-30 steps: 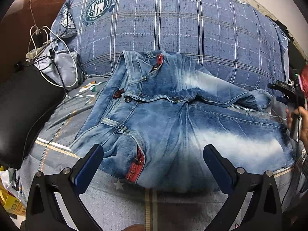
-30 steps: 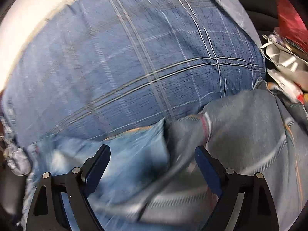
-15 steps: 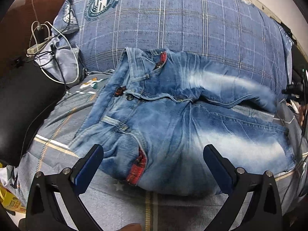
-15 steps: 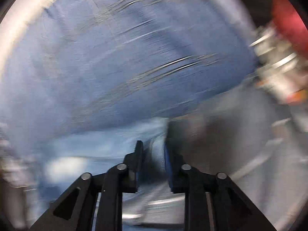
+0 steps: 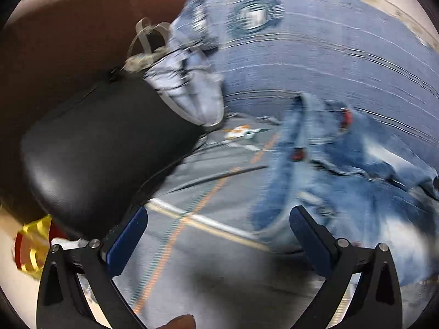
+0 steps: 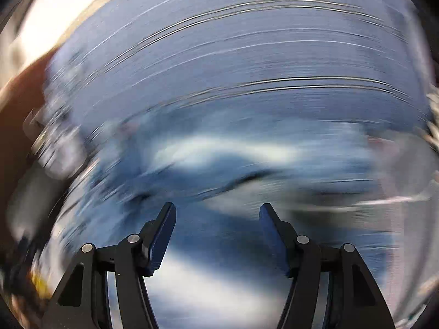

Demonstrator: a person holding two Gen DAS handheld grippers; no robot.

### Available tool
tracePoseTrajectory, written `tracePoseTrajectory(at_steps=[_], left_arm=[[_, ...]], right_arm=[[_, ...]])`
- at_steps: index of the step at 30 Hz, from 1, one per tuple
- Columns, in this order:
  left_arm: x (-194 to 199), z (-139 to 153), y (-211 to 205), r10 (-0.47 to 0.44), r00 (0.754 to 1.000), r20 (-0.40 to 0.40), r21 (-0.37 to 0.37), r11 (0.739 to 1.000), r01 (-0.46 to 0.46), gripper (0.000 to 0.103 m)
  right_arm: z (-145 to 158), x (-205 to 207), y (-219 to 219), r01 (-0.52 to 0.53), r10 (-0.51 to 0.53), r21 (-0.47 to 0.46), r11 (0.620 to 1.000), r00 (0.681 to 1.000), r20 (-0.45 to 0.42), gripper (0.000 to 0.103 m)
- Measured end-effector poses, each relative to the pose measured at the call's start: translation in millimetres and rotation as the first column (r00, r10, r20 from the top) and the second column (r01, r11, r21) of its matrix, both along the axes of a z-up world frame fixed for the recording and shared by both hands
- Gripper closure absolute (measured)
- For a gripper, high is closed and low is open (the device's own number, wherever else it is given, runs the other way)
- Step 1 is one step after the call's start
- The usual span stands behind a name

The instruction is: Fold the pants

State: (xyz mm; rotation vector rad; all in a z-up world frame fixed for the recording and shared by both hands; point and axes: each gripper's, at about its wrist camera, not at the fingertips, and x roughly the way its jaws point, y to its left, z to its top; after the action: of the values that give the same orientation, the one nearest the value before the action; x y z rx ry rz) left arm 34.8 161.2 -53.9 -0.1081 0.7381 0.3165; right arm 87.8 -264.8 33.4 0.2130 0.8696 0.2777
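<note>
The faded blue jeans (image 5: 343, 181) lie folded on the bed, at the right of the blurred left wrist view, waistband toward the left. My left gripper (image 5: 218, 235) is open and empty, low over the grey bedsheet just left of the waistband edge. In the heavily blurred right wrist view the jeans (image 6: 219, 159) fill the middle. My right gripper (image 6: 218, 235) is open above the denim and holds nothing.
A black chair seat (image 5: 104, 159) and a brown backrest (image 5: 68, 33) stand at the left. White cables and a pale cloth (image 5: 186, 87) lie beside a big blue checked pillow (image 5: 329, 54). The grey striped bedsheet (image 5: 208, 274) lies under my left gripper.
My right gripper, shut half a second ago, has opened and swung over the jeans. My left gripper has swung left, so the jeans now sit at the right of its view.
</note>
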Motion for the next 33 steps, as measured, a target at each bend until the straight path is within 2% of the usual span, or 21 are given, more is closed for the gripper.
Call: tracePoseTrajectory(at_steps=[2,3,5,6,9,11,13,14,15,16,17,18,19,21,22,23,27,29,30,31,33], left_arm=[[3,-6,15,0.010,1.000,-0.001,-0.084,0.996,-0.010,0.000],[7,-8,19,-0.008,1.000,0.000,-0.118,0.993,0.008,0.000],[21,-13,14,-0.065,0.998,-0.018,-0.146,0.987,0.062,0.000],[28,-16,8,-0.095,0.995,-0.020,-0.145,0.985,0.091,0.000],[46,-24,-7,-0.163,0.986,-0.041,-0.100,0.982,0.158,0.000],[53,-31,-13,-0.195,0.980,-0.046,-0.098,0.977,0.190,0.000],[57,-41,-18,-0.218,0.974,-0.060,-0.116,0.971,0.210,0.002],[59,-46,-19,-0.224,0.972,-0.069,-0.124,0.969,0.214,0.008],[61,-53,-20,-0.225,0.970,-0.094,-0.136,0.968,0.211,0.040],[64,-63,-20,-0.248,0.957,-0.149,-0.175,0.959,0.221,0.065],[64,-67,-20,-0.246,0.955,-0.163,-0.177,0.960,0.217,0.064],[60,-64,-18,-0.232,0.962,-0.145,-0.161,0.965,0.209,0.083],[58,-60,-13,-0.216,0.964,-0.154,-0.141,0.971,0.195,0.094],[54,-55,2,-0.226,0.965,-0.133,-0.215,0.957,0.195,0.094],[52,-53,11,-0.221,0.966,-0.131,-0.259,0.948,0.182,0.101],[49,-52,19,-0.198,0.971,-0.136,-0.266,0.951,0.157,0.103],[35,-41,44,-0.147,0.983,-0.109,-0.271,0.956,0.113,0.101],[29,-36,53,-0.116,0.989,-0.093,-0.263,0.961,0.088,0.080],[26,-35,57,-0.102,0.991,-0.086,-0.259,0.963,0.076,0.055],[23,-33,62,-0.085,0.994,-0.074,-0.260,0.963,0.063,0.039],[19,-33,67,-0.054,0.996,-0.064,-0.249,0.968,0.036,0.038]], right_arm=[[2,12,72,-0.122,0.122,-0.025,0.992,0.993,-0.001,0.035],[2,20,95,-0.153,0.153,-0.039,0.987,0.988,0.004,0.035],[4,44,144,-0.200,0.201,-0.066,0.978,0.979,0.010,0.035],[5,69,175,-0.212,0.214,-0.090,0.973,0.977,0.004,0.034],[-5,127,224,-0.164,0.163,-0.202,0.966,0.986,-0.021,0.032],[-11,154,239,-0.149,0.147,-0.262,0.953,0.989,-0.028,0.032],[-20,182,259,-0.110,0.116,-0.362,0.926,0.993,-0.005,0.032],[-26,197,271,-0.084,0.098,-0.431,0.898,0.995,0.012,0.031],[-36,212,281,-0.049,0.072,-0.521,0.852,0.997,0.024,0.031],[-45,223,287,-0.028,0.050,-0.579,0.815,0.999,0.021,0.031],[-53,233,288,-0.026,0.030,-0.604,0.797,1.000,-0.004,0.044],[-58,241,287,-0.031,0.015,-0.591,0.806,0.999,-0.032,0.072],[-59,247,281,-0.013,-0.016,-0.554,0.833,0.999,-0.048,0.075],[-51,249,273,0.009,-0.031,-0.490,0.871,0.999,-0.036,0.079],[-47,249,272,0.009,-0.028,-0.481,0.877,0.999,-0.032,0.080],[-39,248,272,0.008,-0.021,-0.461,0.887,1.000,-0.023,0.080],[-9,242,277,0.008,-0.009,-0.378,0.926,1.000,0.000,0.081],[4,241,284,0.004,-0.005,-0.322,0.947,1.000,-0.002,0.081],[7,241,289,-0.004,0.004,-0.306,0.952,1.000,-0.002,0.081],[9,240,296,-0.014,0.014,-0.307,0.952,1.000,-0.002,0.081],[2,241,308,-0.025,0.017,-0.359,0.933,1.000,-0.023,0.071]])
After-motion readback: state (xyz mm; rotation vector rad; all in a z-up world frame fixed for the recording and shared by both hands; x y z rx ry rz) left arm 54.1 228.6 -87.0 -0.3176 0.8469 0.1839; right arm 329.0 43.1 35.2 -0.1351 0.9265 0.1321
